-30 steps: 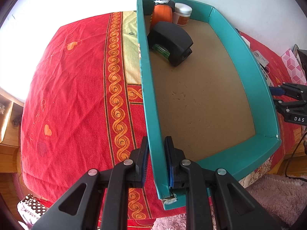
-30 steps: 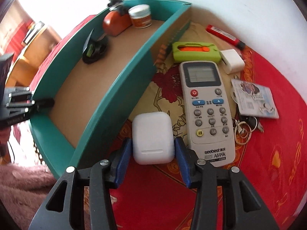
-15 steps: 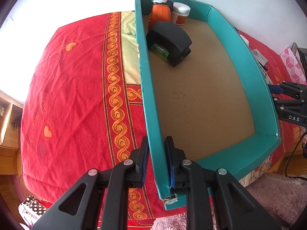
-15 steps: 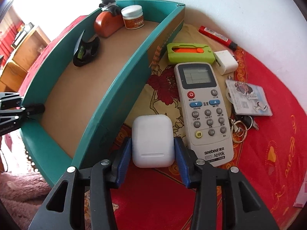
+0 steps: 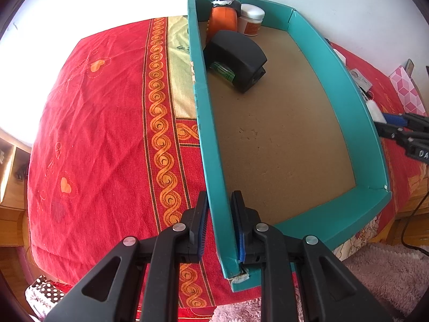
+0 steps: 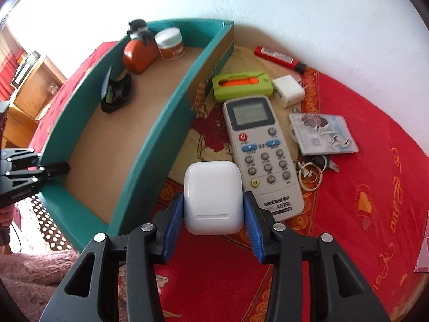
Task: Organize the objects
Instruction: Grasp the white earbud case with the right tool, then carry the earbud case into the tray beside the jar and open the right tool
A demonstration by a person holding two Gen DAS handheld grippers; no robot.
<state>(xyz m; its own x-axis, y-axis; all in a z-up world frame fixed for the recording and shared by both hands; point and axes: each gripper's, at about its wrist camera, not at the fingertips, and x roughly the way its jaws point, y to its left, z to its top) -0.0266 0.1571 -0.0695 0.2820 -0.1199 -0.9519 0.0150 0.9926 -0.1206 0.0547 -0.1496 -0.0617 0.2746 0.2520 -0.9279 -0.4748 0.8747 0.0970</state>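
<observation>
Earbud case picked up, teal box held steady for the drop

The right gripper (image 6: 213, 209) has its blue pads pressed on both sides of the white earbud case (image 6: 213, 197), jaws only as wide as the case, and holds it just beside the box's near wall, above the red cloth (image 6: 362, 214) and close by the remote (image 6: 261, 153). The left gripper (image 5: 219, 224) is pinched nearly shut on the side wall of the teal box (image 5: 335, 220), near its corner, bracing it. Inside, a black tape dispenser (image 5: 236, 60), an orange toy (image 5: 224, 20) and a small jar (image 5: 251, 18) sit at the far end. Next, I'd judge, the case must clear the wall and go down on the bare brown floor, with the box kept from sliding
</observation>
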